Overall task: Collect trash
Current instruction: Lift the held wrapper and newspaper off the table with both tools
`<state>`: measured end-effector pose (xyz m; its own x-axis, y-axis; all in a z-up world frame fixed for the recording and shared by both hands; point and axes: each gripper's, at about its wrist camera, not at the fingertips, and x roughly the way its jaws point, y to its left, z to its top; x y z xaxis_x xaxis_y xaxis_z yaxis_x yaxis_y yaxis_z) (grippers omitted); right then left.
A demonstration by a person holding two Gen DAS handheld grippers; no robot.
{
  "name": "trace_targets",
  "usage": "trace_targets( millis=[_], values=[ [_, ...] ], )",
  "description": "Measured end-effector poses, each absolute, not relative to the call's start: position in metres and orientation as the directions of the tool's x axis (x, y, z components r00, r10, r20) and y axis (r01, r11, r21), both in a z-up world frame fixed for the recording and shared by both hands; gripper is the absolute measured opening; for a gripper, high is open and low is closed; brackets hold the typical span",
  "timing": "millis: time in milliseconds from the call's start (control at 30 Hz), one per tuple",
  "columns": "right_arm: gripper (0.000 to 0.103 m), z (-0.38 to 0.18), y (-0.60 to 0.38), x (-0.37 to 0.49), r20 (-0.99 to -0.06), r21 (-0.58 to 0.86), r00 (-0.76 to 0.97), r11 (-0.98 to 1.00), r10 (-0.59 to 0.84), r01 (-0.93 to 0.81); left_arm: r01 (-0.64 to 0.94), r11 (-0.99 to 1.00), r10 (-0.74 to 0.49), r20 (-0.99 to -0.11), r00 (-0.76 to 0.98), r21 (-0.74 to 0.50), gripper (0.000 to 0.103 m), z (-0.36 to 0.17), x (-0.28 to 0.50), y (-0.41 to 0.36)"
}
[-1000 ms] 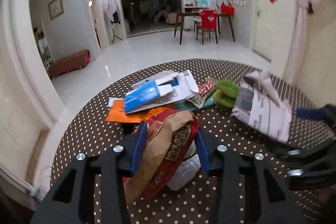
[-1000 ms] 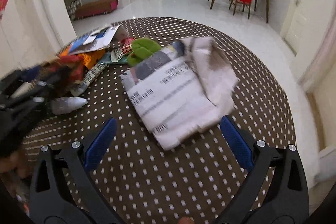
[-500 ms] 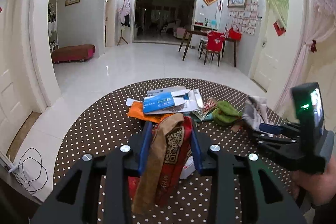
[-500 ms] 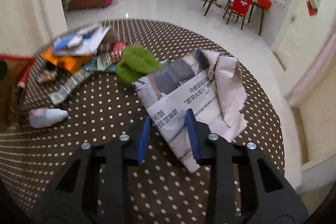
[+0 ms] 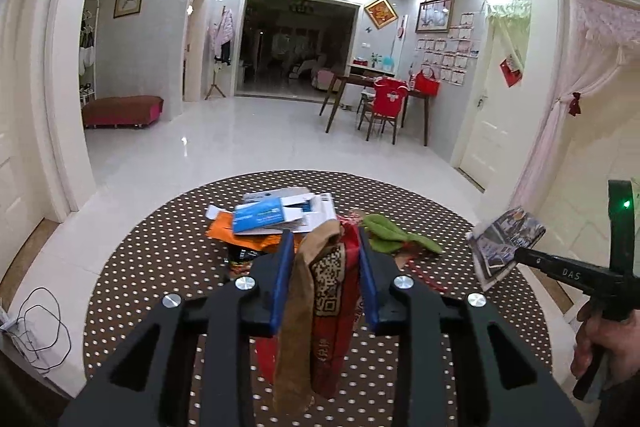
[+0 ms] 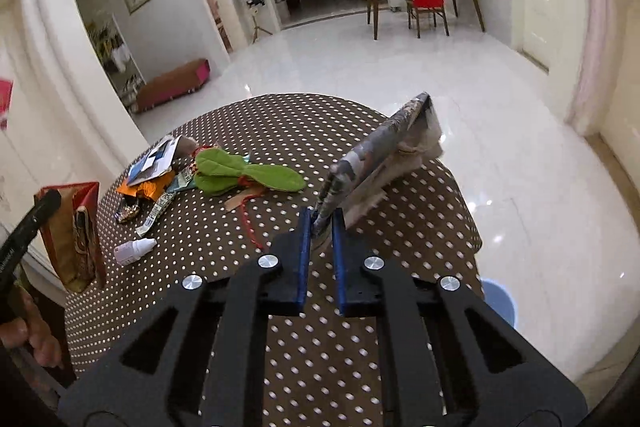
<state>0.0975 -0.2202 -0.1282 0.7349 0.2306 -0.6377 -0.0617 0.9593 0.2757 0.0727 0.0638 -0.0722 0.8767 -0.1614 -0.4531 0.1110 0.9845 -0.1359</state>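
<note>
My left gripper point(image 5: 322, 239) is still closing on a red and brown paper bag point(image 5: 324, 291); its blue pads press on the bag, which hangs down between them above the round dotted table point(image 5: 160, 267). My right gripper point(image 6: 320, 217) is shut on the corner of a folded newspaper point(image 6: 376, 155), held up off the table and sticking out ahead. The left wrist view shows the newspaper point(image 5: 504, 243) in the air at the right. The right wrist view shows the bag point(image 6: 72, 235) at the far left.
A heap lies on the table's far side: blue and white cartons point(image 5: 276, 215), an orange wrapper point(image 5: 228, 231) and a green leaf-shaped piece point(image 6: 240, 173). A small white bottle point(image 6: 134, 250) and a red string point(image 6: 248, 223) lie nearer. A blue bucket point(image 6: 498, 297) stands on the floor.
The right gripper has gone from wide open to shut on the newspaper and lifted it off the table. The left gripper has risen with the bag and tightened on it.
</note>
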Motion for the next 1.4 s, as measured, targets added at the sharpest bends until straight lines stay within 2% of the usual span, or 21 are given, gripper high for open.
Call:
trace_targets(
  millis=[167,267,333,367,433,467,500,667,1067,1267,1400],
  values=[
    [0.014,-0.138,-0.246,0.099,-0.64,0.353,0.729,0.936,0.244,-0.003,0.142,0.98,-0.191,-0.457,0.869,-0.139,0.029,-0.072,0.072,0.051],
    [0.029,-0.143,-0.257,0.106,-0.62,0.42,0.732,0.907,0.283,0.006,0.153,0.978,-0.201,-0.46,0.865,-0.139,0.029,-0.072,0.072,0.045],
    [0.05,-0.15,-0.262,0.113,-0.613,0.465,0.727,0.885,0.308,0.017,0.159,0.977,-0.206,-0.464,0.862,-0.139,0.029,-0.073,0.072,0.042],
    [0.057,-0.153,-0.266,0.116,-0.604,0.501,0.729,0.865,0.324,0.031,0.162,0.977,-0.208,-0.465,0.861,-0.137,0.029,-0.073,0.072,0.04],
    [0.051,-0.158,-0.274,0.12,-0.577,0.551,0.741,0.834,0.343,0.043,0.165,0.977,-0.21,-0.467,0.859,-0.134,0.029,-0.073,0.072,0.037],
    [0.023,-0.16,-0.276,0.122,-0.574,0.562,0.742,0.826,0.347,0.048,0.168,0.976,-0.213,-0.468,0.858,-0.136,0.029,-0.073,0.072,0.036],
    [0.018,-0.164,-0.279,0.125,-0.58,0.569,0.734,0.82,0.353,0.055,0.17,0.976,-0.216,-0.469,0.856,-0.139,0.029,-0.073,0.072,0.035],
    [0.009,-0.157,-0.285,0.115,-0.555,0.573,0.751,0.819,0.358,0.033,0.195,0.969,-0.244,-0.46,0.854,-0.151,0.029,-0.068,0.075,0.027],
    [0.008,-0.108,-0.36,0.061,-0.464,0.576,0.829,0.817,0.311,0.015,0.373,0.903,-0.429,-0.447,0.785,-0.212,0.029,-0.062,0.094,-0.054],
    [0.008,-0.107,-0.407,0.036,-0.478,0.559,0.848,0.824,0.23,0.091,0.443,0.866,-0.497,-0.476,0.725,-0.231,0.028,-0.074,0.107,-0.101],
    [0.008,-0.121,-0.424,0.029,-0.519,0.531,0.836,0.834,0.177,0.153,0.47,0.851,-0.521,-0.482,0.705,-0.232,0.028,-0.075,0.111,-0.122]
  ],
)
